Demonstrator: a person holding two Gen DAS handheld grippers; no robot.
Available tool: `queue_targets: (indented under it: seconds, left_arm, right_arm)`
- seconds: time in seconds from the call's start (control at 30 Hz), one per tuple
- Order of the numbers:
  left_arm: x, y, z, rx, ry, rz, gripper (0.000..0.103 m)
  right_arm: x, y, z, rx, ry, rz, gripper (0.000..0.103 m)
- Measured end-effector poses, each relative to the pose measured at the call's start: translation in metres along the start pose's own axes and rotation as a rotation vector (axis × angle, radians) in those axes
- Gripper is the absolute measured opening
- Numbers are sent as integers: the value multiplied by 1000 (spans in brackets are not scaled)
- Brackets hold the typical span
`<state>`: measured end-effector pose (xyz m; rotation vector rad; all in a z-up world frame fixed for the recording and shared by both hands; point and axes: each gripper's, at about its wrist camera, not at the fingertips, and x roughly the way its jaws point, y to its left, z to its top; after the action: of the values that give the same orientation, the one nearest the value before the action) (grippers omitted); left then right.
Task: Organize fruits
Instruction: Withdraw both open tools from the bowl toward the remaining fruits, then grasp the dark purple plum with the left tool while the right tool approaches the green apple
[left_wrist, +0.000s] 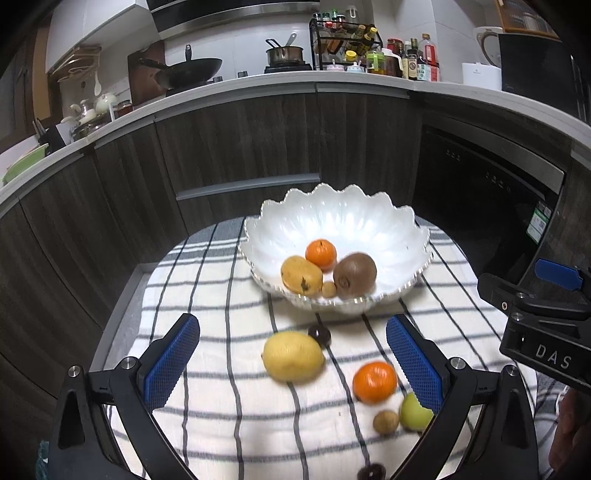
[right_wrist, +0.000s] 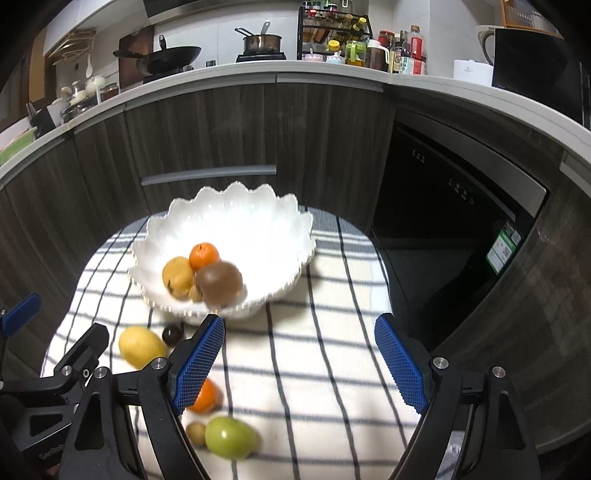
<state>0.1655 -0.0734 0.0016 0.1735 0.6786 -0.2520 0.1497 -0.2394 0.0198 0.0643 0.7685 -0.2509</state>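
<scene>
Two hand-held tongs, the left gripper (left_wrist: 291, 363) and the right gripper (right_wrist: 299, 363), hang side by side, tilted down over a striped cloth (left_wrist: 221, 406), both spread wide and holding nothing. The scalloped white bowl (left_wrist: 332, 210) holds a kiwi (left_wrist: 354, 275), a yellow fruit (left_wrist: 301, 275) and a tangerine (left_wrist: 320, 253). Near its front rim, a lemon (left_wrist: 293, 356), orange (left_wrist: 374, 381) and green fruit (right_wrist: 231, 437) lie on the cloth.

We hold both grippers tilted downward, left gripper (left_wrist: 291, 358) and right gripper (right_wrist: 299, 360) jaws spread wide, gripping nothing
</scene>
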Motion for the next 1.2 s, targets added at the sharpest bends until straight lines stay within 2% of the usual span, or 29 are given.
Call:
queue_targets:
  seconds: [0.37,0.63,0.8,0.9,1.03,1.13,1.2]
  left_arm:
    - [-9,-9,-39,24,42,-20,102]
    - [-10,-21,-60,52,71,-53,95]
    - [-5,-26,-77,61,124,-92,75]
    - [-1,-30,-86,74,165,-118,69]
    - [2,-40,-97,94,199,-156,66]
    - [4,-45,-102,109,218,-178,59]
    - [7,-47,-105,110,231,-182,49]
  right_arm:
    - [-14,-1,-56,11,57,6,84]
    - [-22,-11,-74,39,68,-23,84]
    - [-19,-11,-86,44,106,-22,85]
    - [-17,-12,-91,52,125,-23,85]
    - [-15,-13,-96,55,139,-24,85]
    - [-14,-14,-97,57,143,-26,85]
    - [-13,-15,-98,60,148,-28,85]
